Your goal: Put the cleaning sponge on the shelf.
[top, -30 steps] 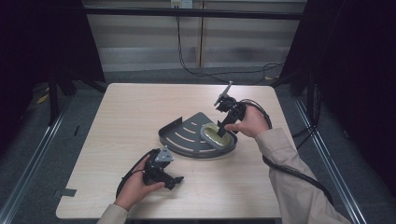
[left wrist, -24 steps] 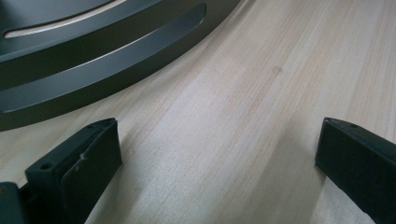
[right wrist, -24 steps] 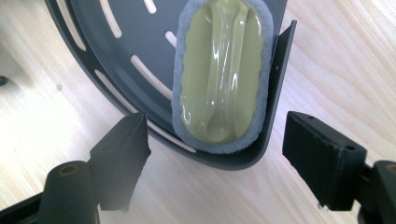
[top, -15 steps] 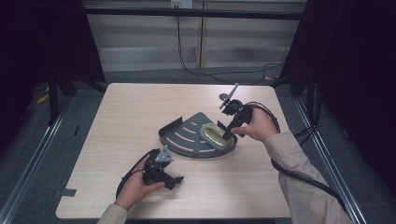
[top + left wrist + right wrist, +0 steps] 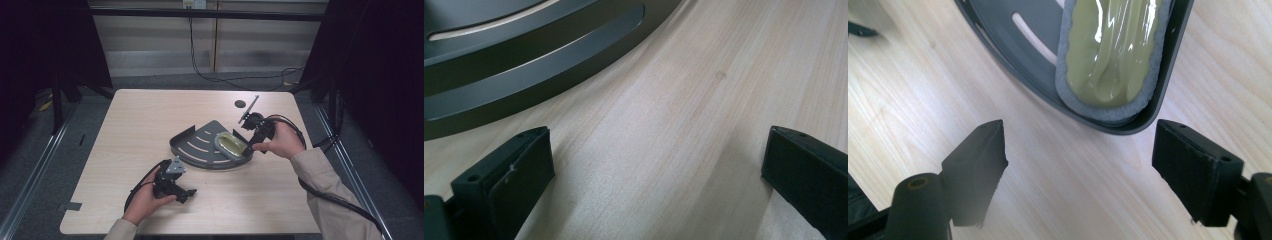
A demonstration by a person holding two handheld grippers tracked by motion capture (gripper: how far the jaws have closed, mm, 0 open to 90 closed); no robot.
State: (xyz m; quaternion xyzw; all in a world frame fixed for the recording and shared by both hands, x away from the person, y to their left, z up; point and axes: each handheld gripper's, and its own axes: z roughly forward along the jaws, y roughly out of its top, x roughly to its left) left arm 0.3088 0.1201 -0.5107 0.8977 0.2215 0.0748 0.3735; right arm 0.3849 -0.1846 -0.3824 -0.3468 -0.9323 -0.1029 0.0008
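Note:
A dark grey fan-shaped tray (image 5: pixel 200 145) with slots lies in the middle of the wooden table. A yellow-green sponge in clear wrap (image 5: pixel 231 144) rests in the tray's right corner (image 5: pixel 1168 85); the right gripper view shows it close up (image 5: pixel 1110 50). My right gripper (image 5: pixel 251 141) hovers at that corner, open, with nothing between its jaws (image 5: pixel 1080 165). My left gripper (image 5: pixel 184 192) rests low on the table in front of the tray, open and empty (image 5: pixel 656 165). The tray's curved rim (image 5: pixel 539 65) lies just ahead of it.
A small dark round spot (image 5: pixel 240 104) sits on the table behind the tray. Cables trail from both grippers. Bare wood (image 5: pixel 145 115) lies left and behind the tray. Black frame posts stand at the table's far corners.
My right gripper has come down and toward the tray's right corner, from above the table's back right. The left hand has stayed put.

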